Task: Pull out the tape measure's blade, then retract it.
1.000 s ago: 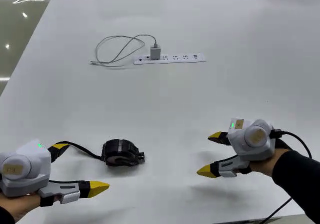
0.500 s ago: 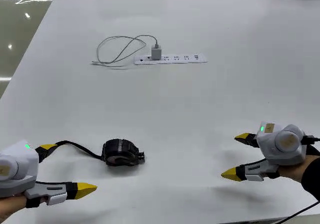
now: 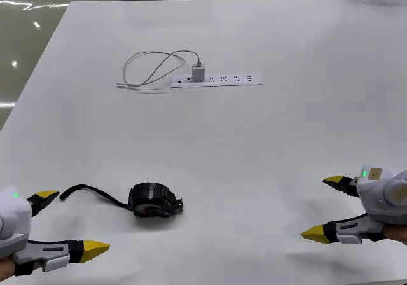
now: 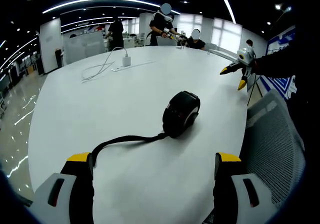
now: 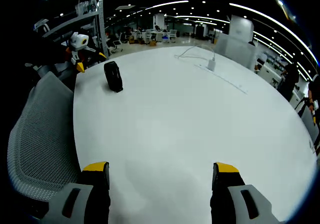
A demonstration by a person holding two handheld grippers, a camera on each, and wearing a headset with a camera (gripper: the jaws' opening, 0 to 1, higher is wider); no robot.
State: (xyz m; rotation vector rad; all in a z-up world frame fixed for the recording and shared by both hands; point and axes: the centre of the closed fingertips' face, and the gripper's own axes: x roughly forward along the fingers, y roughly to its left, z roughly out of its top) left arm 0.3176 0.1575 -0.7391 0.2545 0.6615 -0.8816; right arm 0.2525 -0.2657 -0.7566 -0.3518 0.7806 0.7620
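A black tape measure [image 3: 153, 200] lies on the white table [image 3: 254, 126] near the front left, its black wrist strap [image 3: 89, 191] trailing to the left. No blade is drawn out. The left gripper [image 3: 68, 222] stands open at the front left corner, its upper tip close to the strap's end. In the left gripper view the tape measure [image 4: 181, 112] lies ahead of the open left gripper [image 4: 154, 160], with the strap [image 4: 125, 141] curling toward the left tip. The right gripper [image 3: 324, 207] is open at the front right, far from the tape measure [image 5: 113, 76].
A white power strip [image 3: 216, 79] with a plugged charger [image 3: 198, 73] and a looped white cable [image 3: 149, 69] lies at mid-table, further back. A grey mesh chair [image 5: 37, 134] stands at the table's near edge. People stand in the room beyond the table.
Both grippers have drawn back and outward toward the table's front corners, away from the tape measure. The tape measure has stayed in place, though its strap end now curls differently.
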